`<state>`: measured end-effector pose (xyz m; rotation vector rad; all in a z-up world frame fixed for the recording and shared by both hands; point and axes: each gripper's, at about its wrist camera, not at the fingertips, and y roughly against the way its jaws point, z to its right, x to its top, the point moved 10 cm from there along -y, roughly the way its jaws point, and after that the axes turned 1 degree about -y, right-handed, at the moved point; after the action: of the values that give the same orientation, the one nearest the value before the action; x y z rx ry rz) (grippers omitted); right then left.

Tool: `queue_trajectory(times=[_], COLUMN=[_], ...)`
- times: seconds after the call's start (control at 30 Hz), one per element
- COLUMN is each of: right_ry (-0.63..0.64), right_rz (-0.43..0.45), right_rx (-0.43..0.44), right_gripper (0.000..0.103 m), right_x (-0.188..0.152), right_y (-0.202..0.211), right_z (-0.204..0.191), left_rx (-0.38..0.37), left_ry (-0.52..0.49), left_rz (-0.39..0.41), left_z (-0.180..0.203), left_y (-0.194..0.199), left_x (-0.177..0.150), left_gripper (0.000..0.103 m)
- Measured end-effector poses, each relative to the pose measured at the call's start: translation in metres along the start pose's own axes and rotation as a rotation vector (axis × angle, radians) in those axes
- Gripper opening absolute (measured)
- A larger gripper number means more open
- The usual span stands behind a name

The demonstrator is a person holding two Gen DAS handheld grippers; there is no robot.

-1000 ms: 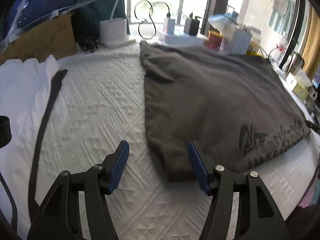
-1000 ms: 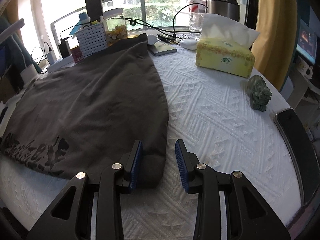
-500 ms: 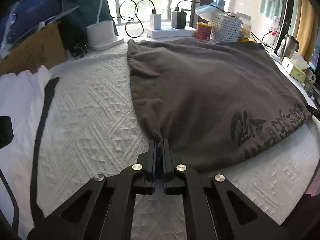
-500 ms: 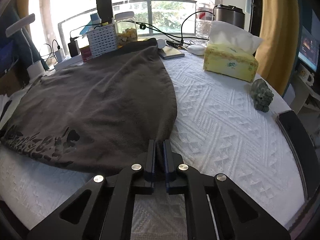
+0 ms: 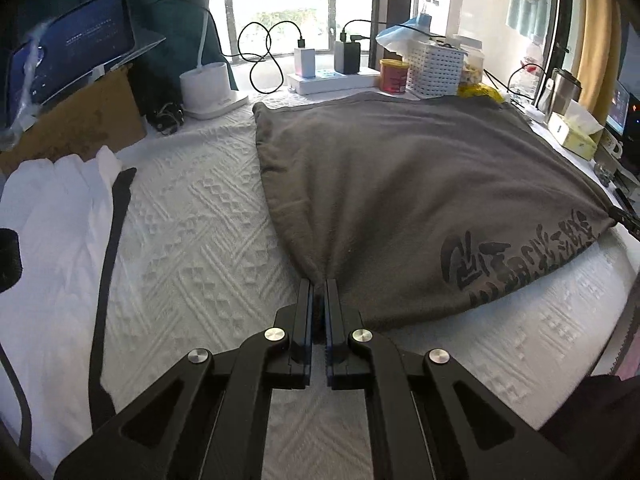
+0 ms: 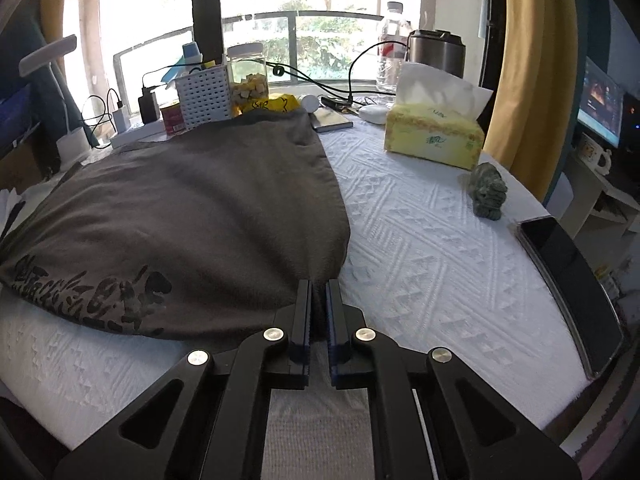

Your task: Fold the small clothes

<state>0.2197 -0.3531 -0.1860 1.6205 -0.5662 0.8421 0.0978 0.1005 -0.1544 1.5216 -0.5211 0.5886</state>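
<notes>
A dark grey garment [image 5: 400, 184] with black lettering near its front hem lies on the white textured cloth, also in the right wrist view [image 6: 180, 216]. My left gripper [image 5: 319, 286] is shut on its near left corner and lifts it a little, so the fabric is pulled into folds toward the jaws. My right gripper [image 6: 319, 286] is shut on its near right corner, also raised off the cloth.
A white garment with a black strap [image 5: 56, 216] lies at the left. A lamp base [image 5: 206, 88], power strip [image 5: 332, 80], white basket [image 5: 434, 68], tissue box [image 6: 434, 136], green figurine [image 6: 486, 196] and phone [image 6: 568, 276] ring the table.
Both grippers went from open beside the garment's near corners to shut on them. Since then they have raised the front edge, and the fabric now drapes up toward the jaws.
</notes>
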Motion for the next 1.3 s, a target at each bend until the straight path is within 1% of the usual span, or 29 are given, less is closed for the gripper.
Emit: queue_trajectory(times=[0.17, 0.4, 0.53, 0.67, 0.83, 0.9, 0.97, 1.0, 1.03, 1.07, 1.1, 1.13, 1.2, 1.27, 1.3], right_ry=[0.001, 0.016, 0.003, -0.014, -0.031, -0.041, -0.044, -0.041, -0.035, -0.031, -0.028, -0.029, -0.03, -0.029, -0.032], right_rz=[-0.006, -0.013, -0.02, -0.027, -0.036, -0.037, -0.042, -0.046, -0.054, -0.059, -0.067, -0.074, -0.081, -0.075, -0.067], right_rx=[-0.012, -0.028, -0.03, -0.028, -0.004, -0.006, -0.002, -0.006, -0.012, -0.015, -0.018, -0.019, -0.035, -0.062, -0.072], right_gripper=[0.007, 0.007, 0.007, 0.007, 0.007, 0.007, 0.008, 0.008, 0.008, 0.008, 0.008, 0.008, 0.012, 0.027, 0.03], right_x=[-0.006, -0.018, -0.026, -0.037, -0.042, -0.042, -0.042, -0.041, -0.04, -0.04, -0.039, -0.038, -0.036, -0.032, -0.028], right_y=[0.004, 0.017, 0.022, 0.022, 0.021, 0.021, 0.021, 0.022, 0.022, 0.022, 0.022, 0.022, 0.022, 0.024, 0.026], right_z=[0.002, 0.004, 0.007, 0.009, 0.01, 0.013, 0.013, 0.013, 0.013, 0.013, 0.013, 0.014, 0.016, 0.02, 0.023], left_rx=[-0.015, -0.032, -0.037, -0.034, -0.036, -0.038, -0.048, -0.051, -0.036, -0.008, 0.0, 0.006, 0.015, 0.031, 0.038], left_ry=[-0.026, -0.025, -0.03, -0.045, -0.026, -0.009, 0.017, 0.027, 0.035, 0.039, 0.044, 0.055, 0.081, 0.12, 0.141], left_rz=[-0.029, -0.03, -0.053, -0.068, -0.097, -0.104, -0.105, -0.102, -0.096, -0.09, -0.083, -0.075, -0.066, -0.042, -0.026], left_z=[0.008, 0.011, 0.012, 0.015, 0.014, 0.012, 0.007, 0.006, 0.002, -0.003, -0.006, -0.01, -0.019, -0.029, -0.034], left_y=[0.001, 0.013, 0.014, 0.015, 0.01, 0.011, 0.012, 0.013, 0.015, 0.017, 0.019, 0.02, 0.021, 0.02, 0.019], left_x=[-0.018, -0.027, -0.038, -0.047, -0.054, -0.053, -0.052, -0.051, -0.05, -0.049, -0.047, -0.046, -0.041, -0.032, -0.026], left_gripper=[0.003, 0.003, 0.003, 0.003, 0.004, 0.009, 0.009, 0.017, 0.024, 0.041, 0.051, 0.053, 0.053, 0.053, 0.053])
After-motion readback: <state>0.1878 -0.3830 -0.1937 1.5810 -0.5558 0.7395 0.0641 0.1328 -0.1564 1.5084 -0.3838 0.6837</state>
